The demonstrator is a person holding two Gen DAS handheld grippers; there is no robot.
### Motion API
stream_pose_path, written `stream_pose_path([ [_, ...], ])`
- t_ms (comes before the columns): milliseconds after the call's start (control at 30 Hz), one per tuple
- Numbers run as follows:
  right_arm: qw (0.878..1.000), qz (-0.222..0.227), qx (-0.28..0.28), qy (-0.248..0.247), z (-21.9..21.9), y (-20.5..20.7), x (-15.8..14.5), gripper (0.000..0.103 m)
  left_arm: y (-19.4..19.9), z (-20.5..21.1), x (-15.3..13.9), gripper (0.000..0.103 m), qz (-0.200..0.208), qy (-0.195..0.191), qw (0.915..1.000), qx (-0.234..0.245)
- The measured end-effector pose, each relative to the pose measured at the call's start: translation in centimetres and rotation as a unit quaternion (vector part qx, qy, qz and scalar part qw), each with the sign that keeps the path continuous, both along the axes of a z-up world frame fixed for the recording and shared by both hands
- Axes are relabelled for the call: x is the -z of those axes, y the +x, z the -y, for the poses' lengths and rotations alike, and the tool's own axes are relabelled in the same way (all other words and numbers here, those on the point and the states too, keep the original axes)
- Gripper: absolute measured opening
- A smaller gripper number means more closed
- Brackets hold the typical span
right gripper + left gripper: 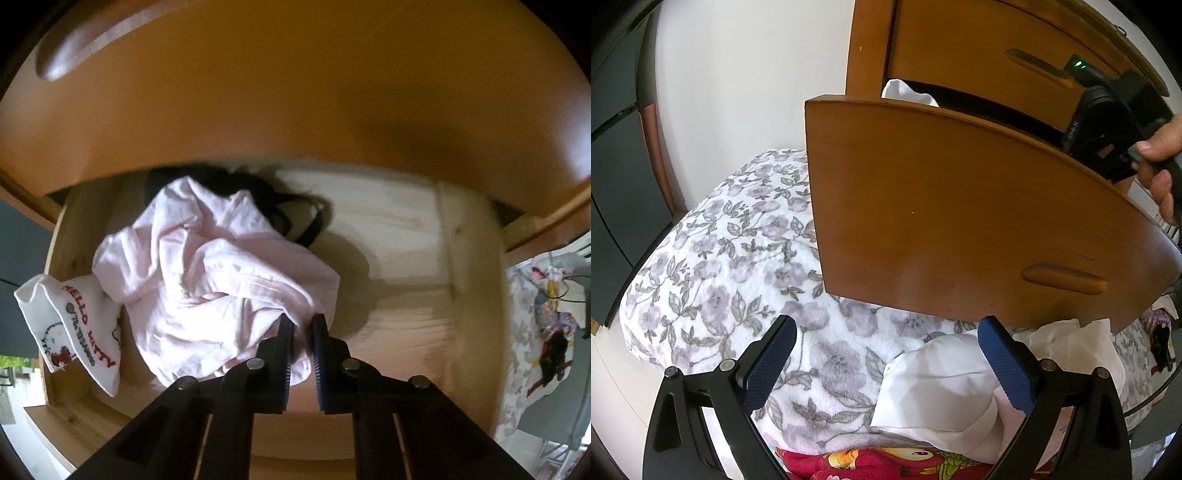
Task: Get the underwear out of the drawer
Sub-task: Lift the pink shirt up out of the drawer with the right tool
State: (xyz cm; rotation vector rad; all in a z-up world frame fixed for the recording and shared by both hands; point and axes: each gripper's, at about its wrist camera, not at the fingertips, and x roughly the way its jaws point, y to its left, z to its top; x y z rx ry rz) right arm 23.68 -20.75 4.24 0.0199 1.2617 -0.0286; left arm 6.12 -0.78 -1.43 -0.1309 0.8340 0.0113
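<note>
Drawer [424, 236]: pulled open; its front could catch cloth lifted out carelessly.
Pink underwear [207, 280]: crumpled heap on the drawer floor, over a black garment [295, 214] that might drag along.
Printed sock [74, 325]: draped on the drawer wall, easily knocked off.
Right gripper [301, 325]: nearly closed, pinching a thin pink fold; it may slip.
Left gripper [886, 350]: wide apart, holding nothing, above the bedding [738, 240].

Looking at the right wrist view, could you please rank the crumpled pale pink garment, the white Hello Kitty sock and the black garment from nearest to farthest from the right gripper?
1. Crumpled pale pink garment: its edge lies between the tips of the right gripper.
2. White Hello Kitty sock: left, draped over the drawer's side wall.
3. Black garment: behind the pink one, near the drawer's back.
</note>
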Motion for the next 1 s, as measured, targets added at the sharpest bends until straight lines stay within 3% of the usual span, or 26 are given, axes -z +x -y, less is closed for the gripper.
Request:
stream_pose_path([
  [400,0.994,0.109,0.011,-0.022,0.8,-4.7,-6.7,0.008,-0.2,0.3,-0.2,0.099,0.004,0.011,0.9999,-0.002],
  [1000,0.966,0.256,-0.015,-0.013,-0.7,-9.1,-14.7,0.007,-0.4,0.4,-0.5,0.099,0.01,0.024,0.9996,-0.008],
])
